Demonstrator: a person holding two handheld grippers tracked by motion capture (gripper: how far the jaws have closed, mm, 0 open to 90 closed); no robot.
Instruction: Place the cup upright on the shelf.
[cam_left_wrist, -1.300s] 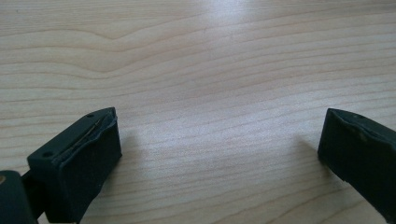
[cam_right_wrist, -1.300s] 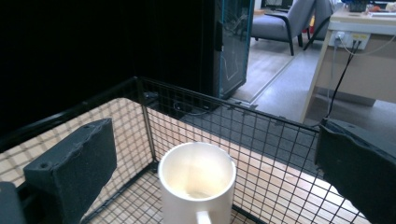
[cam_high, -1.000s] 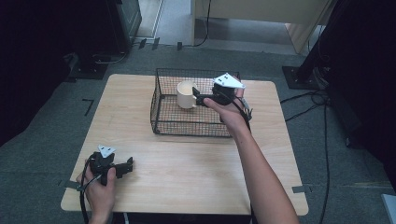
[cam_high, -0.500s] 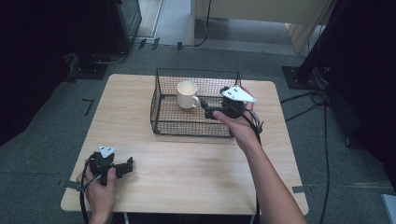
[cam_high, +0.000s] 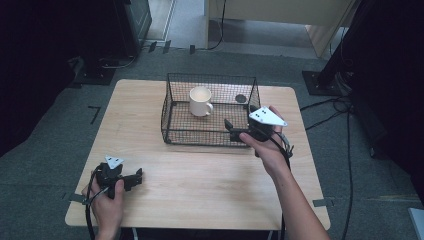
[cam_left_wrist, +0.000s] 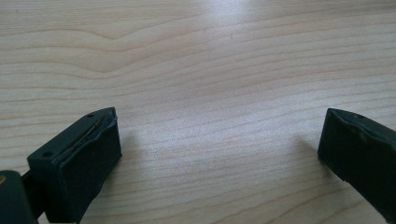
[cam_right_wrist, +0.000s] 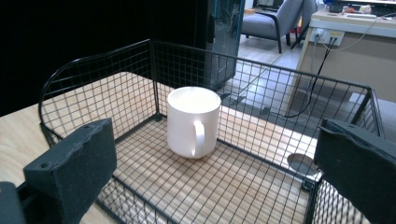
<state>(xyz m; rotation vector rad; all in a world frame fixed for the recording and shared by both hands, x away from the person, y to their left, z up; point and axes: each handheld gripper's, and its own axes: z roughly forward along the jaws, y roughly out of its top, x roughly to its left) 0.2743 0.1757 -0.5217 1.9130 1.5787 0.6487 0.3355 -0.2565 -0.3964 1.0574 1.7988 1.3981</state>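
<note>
A white mug (cam_high: 200, 101) stands upright in the black wire basket (cam_high: 170, 117) at the middle back of the wooden table. In the right gripper view the mug (cam_right_wrist: 193, 121) sits on the basket floor with its handle towards the camera, apart from the jaws. My right gripper (cam_high: 231, 129) is open at the basket's near right corner with nothing between its jaws, as the right gripper view (cam_right_wrist: 215, 177) also shows. My left gripper (cam_high: 136, 178) rests open on the table near the front left corner. In the left gripper view, bare wood lies between its jaws (cam_left_wrist: 219, 154).
A small dark round disc (cam_high: 241, 98) lies in the basket's far right corner. The wooden table (cam_high: 200, 190) stretches bare in front of the basket. Cables and dark stands (cam_high: 325, 80) are on the floor to the right, beyond the table.
My right gripper has drawn back from beside the mug, over the basket, to the basket's near right corner. The mug stays in the basket. The left gripper has not moved.
</note>
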